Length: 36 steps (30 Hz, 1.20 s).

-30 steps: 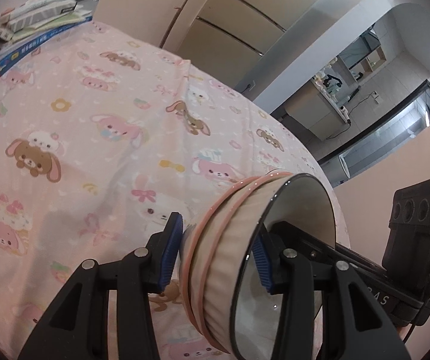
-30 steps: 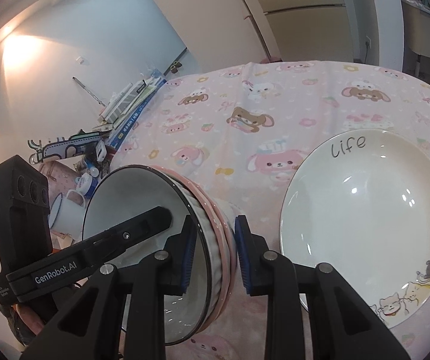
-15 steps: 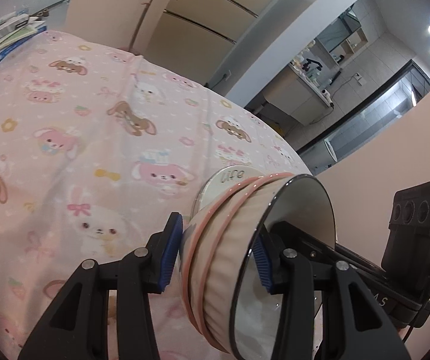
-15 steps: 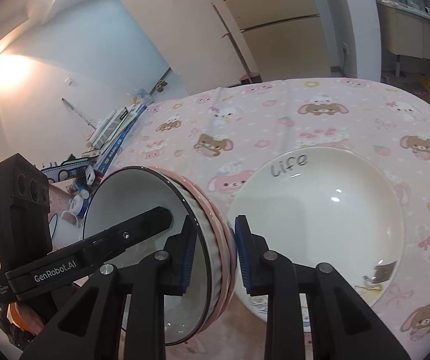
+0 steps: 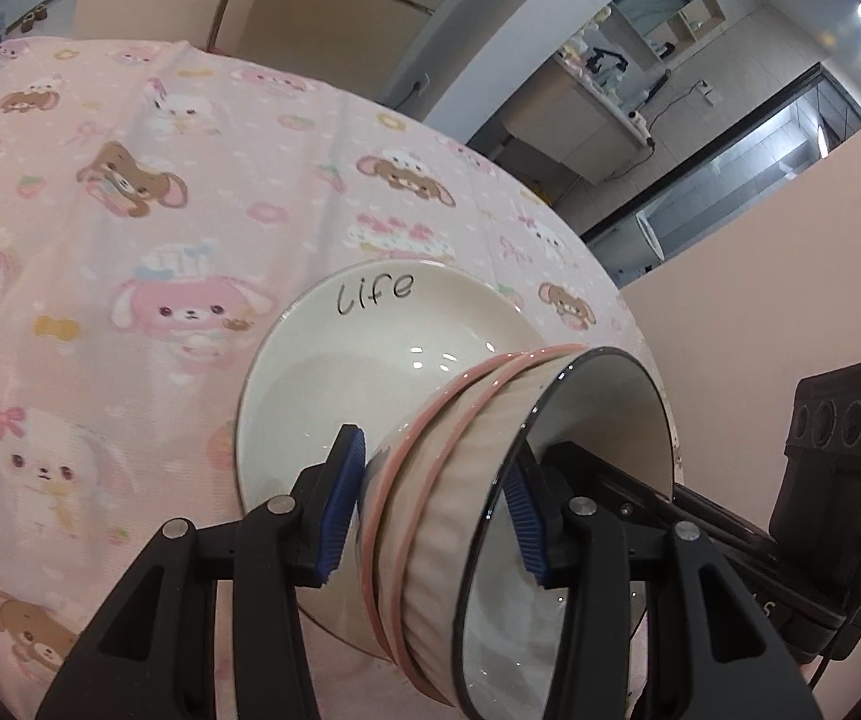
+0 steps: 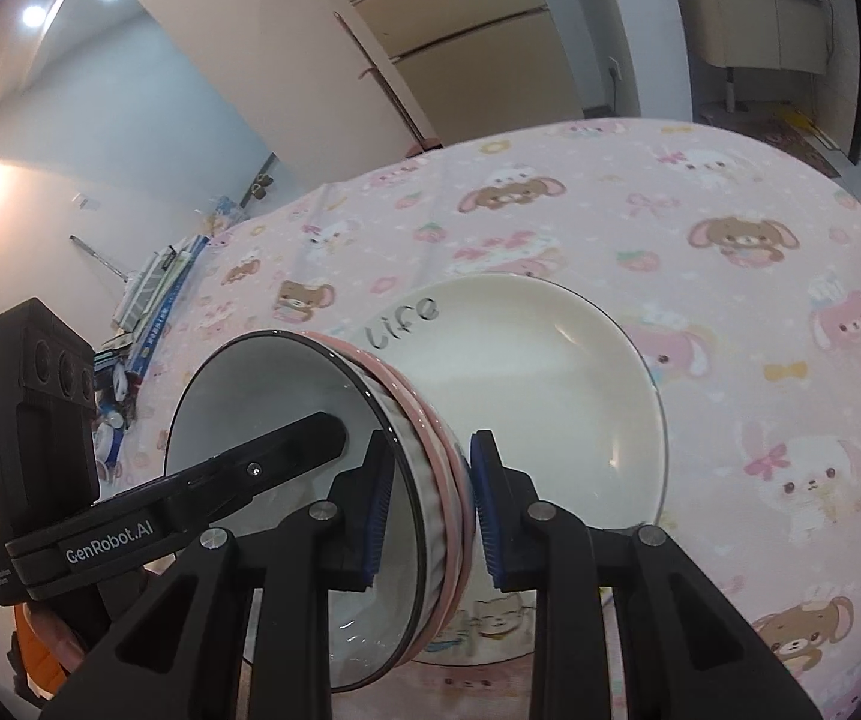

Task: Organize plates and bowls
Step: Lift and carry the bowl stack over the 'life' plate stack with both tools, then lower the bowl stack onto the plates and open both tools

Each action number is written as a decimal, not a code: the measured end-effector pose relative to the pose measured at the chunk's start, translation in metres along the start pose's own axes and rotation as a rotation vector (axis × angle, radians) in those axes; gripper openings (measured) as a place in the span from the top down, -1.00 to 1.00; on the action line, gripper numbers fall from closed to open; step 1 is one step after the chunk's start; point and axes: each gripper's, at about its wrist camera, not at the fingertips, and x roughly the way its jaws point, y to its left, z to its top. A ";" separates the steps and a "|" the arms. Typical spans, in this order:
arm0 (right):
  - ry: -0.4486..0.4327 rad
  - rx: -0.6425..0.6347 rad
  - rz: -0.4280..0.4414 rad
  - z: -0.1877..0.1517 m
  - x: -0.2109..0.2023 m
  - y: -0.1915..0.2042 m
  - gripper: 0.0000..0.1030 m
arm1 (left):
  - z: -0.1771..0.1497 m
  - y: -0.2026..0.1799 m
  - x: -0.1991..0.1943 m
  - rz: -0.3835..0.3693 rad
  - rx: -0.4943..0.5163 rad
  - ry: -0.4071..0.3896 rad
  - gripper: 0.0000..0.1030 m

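Pink cartoon-animal cloth (image 5: 130,192) covers the round table, and on it, lying flat, sits a wide cream plate (image 5: 370,372) with the word "life" written near its far rim. Going left to right in the left wrist view, the left gripper (image 5: 430,516) comes first: its outer blue pad presses on the outside wall of a nested stack of bowls (image 5: 448,516), and its other pad sits inside the top bowl, so it is clamped on the rim of the stack. The stack is tipped on its side, pink-banded rims showing as parallel arcs, its mouth turned to the right in this view. Further right, the body of the other tool reaches into that mouth. In the right wrist view the right gripper (image 6: 424,510) pinches the stack (image 6: 424,510) the same way, one pad inside, one outside, on the opposite part of the rim, so both hands share the load. The relation that matters: the plate (image 6: 550,372) lies directly beyond and beneath the held bowls, its hollow partly covered by them, and the stack's axis runs roughly level across the two tools instead of upright. Judging from that, setting the bowls into the plate would call for turning their base downward toward the hollow, both hands rotating together; neither hand looks nearer.
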 end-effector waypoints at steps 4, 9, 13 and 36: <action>-0.004 0.017 0.010 -0.003 0.000 -0.010 0.46 | -0.002 -0.005 0.004 0.009 0.011 0.002 0.15; -0.017 0.021 0.011 -0.002 -0.001 -0.014 0.46 | -0.001 -0.008 0.008 0.013 0.013 0.000 0.15; -0.024 0.018 0.002 -0.002 0.002 -0.015 0.46 | -0.001 -0.004 0.011 0.012 -0.015 -0.028 0.21; -0.063 0.017 -0.068 0.016 0.016 -0.018 0.46 | 0.019 -0.013 0.030 0.061 0.031 -0.028 0.19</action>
